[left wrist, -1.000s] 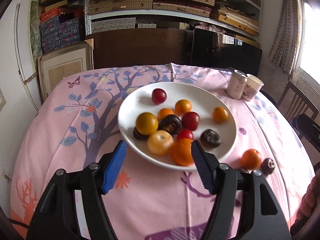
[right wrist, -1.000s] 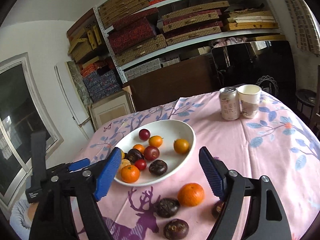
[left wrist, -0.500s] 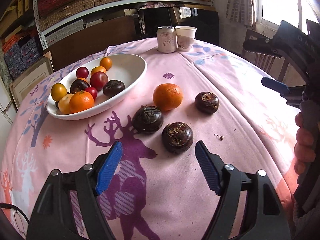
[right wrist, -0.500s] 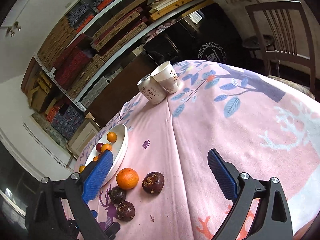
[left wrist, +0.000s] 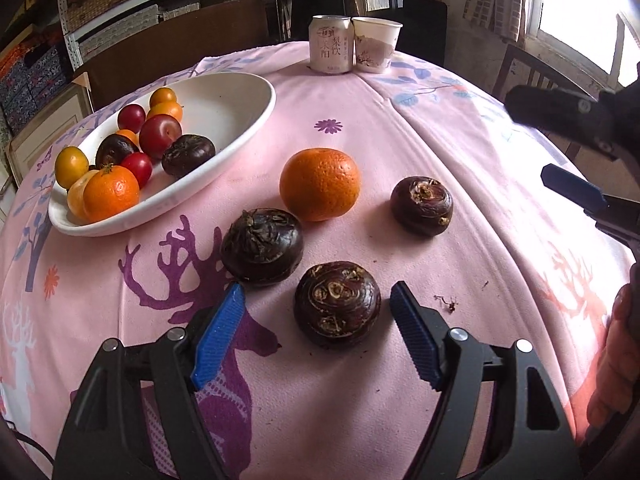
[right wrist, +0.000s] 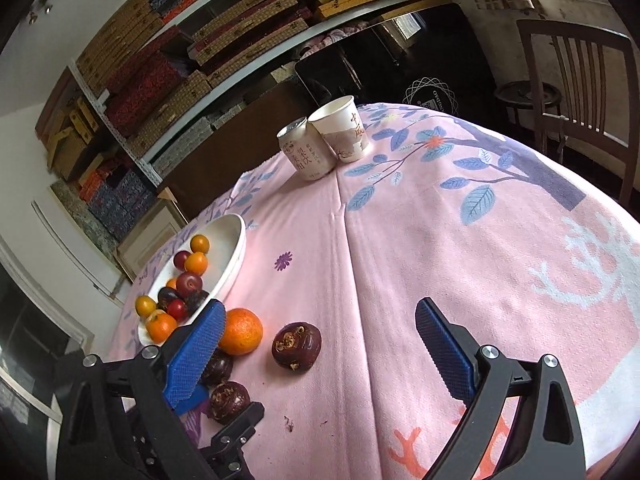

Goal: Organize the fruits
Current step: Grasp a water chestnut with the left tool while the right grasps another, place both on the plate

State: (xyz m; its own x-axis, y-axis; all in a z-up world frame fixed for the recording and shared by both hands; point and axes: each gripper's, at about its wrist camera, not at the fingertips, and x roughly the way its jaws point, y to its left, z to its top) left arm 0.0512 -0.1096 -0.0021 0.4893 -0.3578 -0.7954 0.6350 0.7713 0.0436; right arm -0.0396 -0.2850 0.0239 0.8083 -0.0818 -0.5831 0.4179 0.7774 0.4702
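Fruits: three dark, wrinkled, round water chestnuts (left wrist: 337, 304) and a pebbly orange (left wrist: 319, 184) lie on the pink cloth-covered desk (left wrist: 460, 152) beside a glossy white oval plate (left wrist: 224, 100) of fruit. Left gripper (left wrist: 316, 334) half-open around the nearest chestnut, untouched; right gripper (right wrist: 316, 344) wide, empty.

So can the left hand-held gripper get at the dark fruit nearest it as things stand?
Probably yes. The left hand-held gripper is open, its jaws either side of the nearest dark fruit without touching. Nothing lies between them; the neighbouring dark fruit sits close beside the left jaw.
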